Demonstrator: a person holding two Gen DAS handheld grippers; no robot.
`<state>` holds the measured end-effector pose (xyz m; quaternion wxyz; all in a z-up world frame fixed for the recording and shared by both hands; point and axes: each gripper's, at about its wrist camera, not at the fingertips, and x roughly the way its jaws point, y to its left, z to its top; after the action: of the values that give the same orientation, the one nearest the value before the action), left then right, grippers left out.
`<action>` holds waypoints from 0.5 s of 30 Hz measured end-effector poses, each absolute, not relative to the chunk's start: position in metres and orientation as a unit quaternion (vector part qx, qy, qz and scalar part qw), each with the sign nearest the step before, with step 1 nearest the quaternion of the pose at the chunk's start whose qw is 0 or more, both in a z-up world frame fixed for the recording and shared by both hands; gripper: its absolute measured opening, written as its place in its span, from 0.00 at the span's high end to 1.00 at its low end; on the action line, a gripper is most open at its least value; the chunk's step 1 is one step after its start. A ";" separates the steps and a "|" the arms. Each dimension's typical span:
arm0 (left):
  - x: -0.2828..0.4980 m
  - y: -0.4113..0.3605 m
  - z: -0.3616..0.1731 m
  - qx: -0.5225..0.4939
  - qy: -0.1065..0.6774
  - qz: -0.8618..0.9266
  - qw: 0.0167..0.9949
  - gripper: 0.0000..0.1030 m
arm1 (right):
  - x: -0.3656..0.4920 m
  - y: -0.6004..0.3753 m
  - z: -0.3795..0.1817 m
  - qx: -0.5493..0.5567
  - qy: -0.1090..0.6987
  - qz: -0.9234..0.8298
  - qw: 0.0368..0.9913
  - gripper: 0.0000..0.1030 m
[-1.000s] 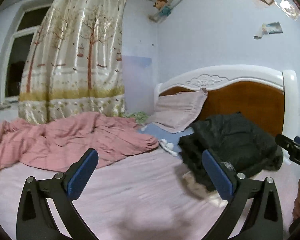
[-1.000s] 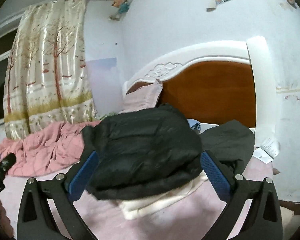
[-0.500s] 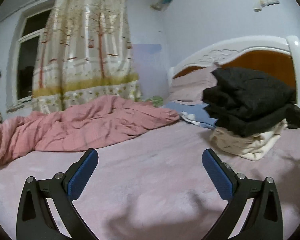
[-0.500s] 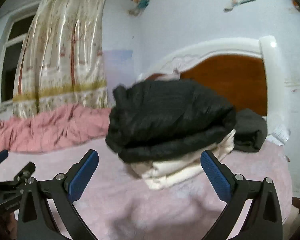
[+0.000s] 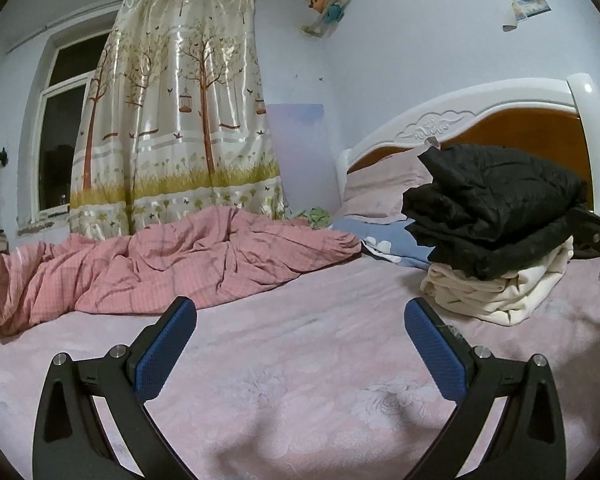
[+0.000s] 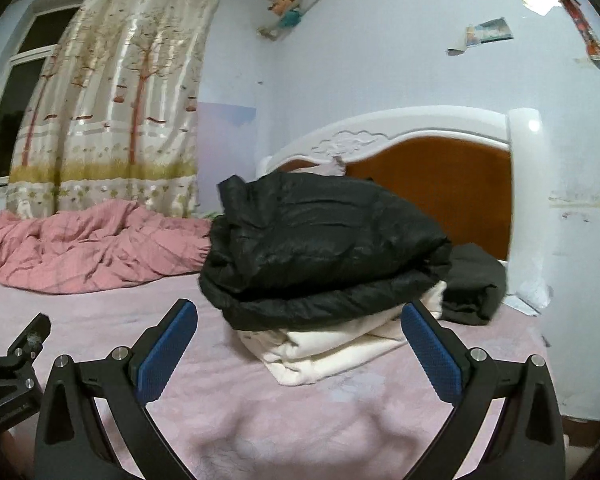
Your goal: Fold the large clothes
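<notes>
A folded black puffer jacket [image 6: 320, 248] lies on top of a folded cream garment [image 6: 332, 344] on the pink bed sheet [image 6: 228, 400], near the headboard. The stack also shows in the left wrist view, black jacket [image 5: 496, 204] over cream garment [image 5: 496, 292], at the right. Another dark folded garment [image 6: 476, 288] lies behind the stack. My right gripper [image 6: 298, 350] is open and empty, just short of the stack. My left gripper [image 5: 300, 346] is open and empty, low over bare sheet [image 5: 300, 380] left of the stack.
A crumpled pink quilt [image 5: 160, 264] lies along the far side of the bed. A pink pillow [image 5: 384, 188] and a blue pillow [image 5: 384, 236] lean by the white and wood headboard [image 6: 440, 184]. A printed curtain [image 5: 176, 120] covers the window. The wall [image 6: 572, 200] stands to the right.
Both grippers have dropped lower and pulled back from the stack. The black jacket now rests folded on the cream garment. Both stay open.
</notes>
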<state>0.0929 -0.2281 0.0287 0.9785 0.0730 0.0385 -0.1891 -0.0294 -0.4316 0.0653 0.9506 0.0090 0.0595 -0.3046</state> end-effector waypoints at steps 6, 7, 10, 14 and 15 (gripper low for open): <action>0.092 -0.229 0.029 0.073 0.035 -0.194 0.978 0.00 | -0.039 -0.428 0.067 0.010 0.041 -0.319 0.947 0.00; 0.092 -0.230 0.028 0.074 0.034 -0.194 0.978 0.00 | -0.035 -0.428 0.066 0.008 0.051 -0.318 0.947 0.00; 0.092 -0.230 0.028 0.073 0.033 -0.196 0.977 0.00 | -0.029 -0.428 0.064 0.003 0.064 -0.317 0.946 0.00; 0.091 -0.231 0.028 0.073 0.032 -0.196 0.977 0.00 | -0.030 -0.427 0.064 0.001 0.059 -0.313 0.948 0.00; 0.092 -0.231 0.028 0.073 0.032 -0.196 0.977 0.00 | -0.029 -0.428 0.064 0.001 0.061 -0.313 0.948 0.00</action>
<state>0.0916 -0.2309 0.0285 0.9773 0.0731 0.0321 -0.1961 -0.0291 -0.4276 0.0640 0.9479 0.0005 0.0610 -0.3127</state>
